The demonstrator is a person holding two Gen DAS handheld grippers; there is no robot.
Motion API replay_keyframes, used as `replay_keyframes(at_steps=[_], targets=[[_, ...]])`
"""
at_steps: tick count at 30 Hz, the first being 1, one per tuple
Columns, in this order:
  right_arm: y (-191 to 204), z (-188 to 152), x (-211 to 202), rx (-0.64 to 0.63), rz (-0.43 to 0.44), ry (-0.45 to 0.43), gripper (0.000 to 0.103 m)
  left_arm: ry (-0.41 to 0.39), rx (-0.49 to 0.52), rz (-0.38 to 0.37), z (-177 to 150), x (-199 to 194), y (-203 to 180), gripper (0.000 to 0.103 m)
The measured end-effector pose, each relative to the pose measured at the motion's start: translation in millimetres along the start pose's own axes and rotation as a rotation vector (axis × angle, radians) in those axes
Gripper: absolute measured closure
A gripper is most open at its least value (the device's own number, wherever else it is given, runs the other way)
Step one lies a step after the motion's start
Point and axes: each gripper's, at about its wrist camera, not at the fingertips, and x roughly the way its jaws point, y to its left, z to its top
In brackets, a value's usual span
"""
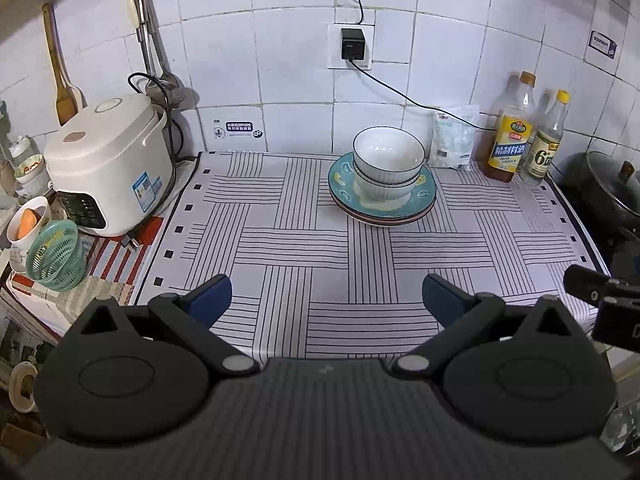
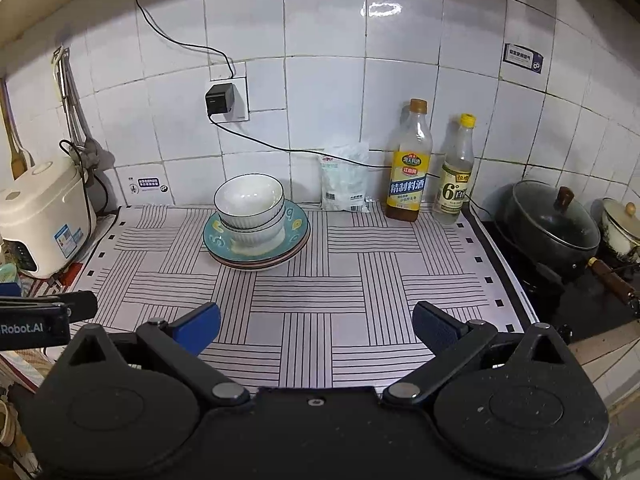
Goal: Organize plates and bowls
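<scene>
Two white ribbed bowls [image 1: 387, 162] [image 2: 250, 208] are nested one in the other on a stack of plates, whose top plate is teal with yellow marks [image 1: 340, 184] [image 2: 214, 236]. The stack stands at the back of the striped mat [image 1: 320, 272] [image 2: 320, 300], near the tiled wall. My left gripper [image 1: 327, 298] hangs open over the mat's front, well short of the stack, nothing between its blue pads. My right gripper [image 2: 316, 326] is open too, over the mat's front and right of the stack. Each gripper shows at the edge of the other's view.
A white rice cooker [image 1: 108, 164] [image 2: 40, 216] stands left of the mat, with a green basket [image 1: 56, 256] and a cup in front of it. Two bottles [image 1: 512, 136] [image 2: 410, 168] and a white bag [image 2: 346, 178] line the back wall. A black lidded pot [image 2: 552, 228] sits on the stove at right.
</scene>
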Motion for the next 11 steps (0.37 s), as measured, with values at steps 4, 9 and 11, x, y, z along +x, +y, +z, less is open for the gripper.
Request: replay_keyframes(at_steps=[4, 9, 11], targets=[[1.2, -0.8, 0.2, 0.008, -0.004, 0.002, 0.000, -0.001, 0.007, 0.007, -0.8, -0.6, -1.8, 0.000], [1.4, -2.2, -0.3, 0.007, -0.009, 0.003, 0.000, -0.018, 0.014, 0.005, -2.9, -3.5, -5.6, 0.000], [1.2, -2.2, -0.3, 0.004, -0.010, 0.004, 0.000, -0.019, 0.015, 0.007, -3.1, -4.3, -6.6, 0.000]])
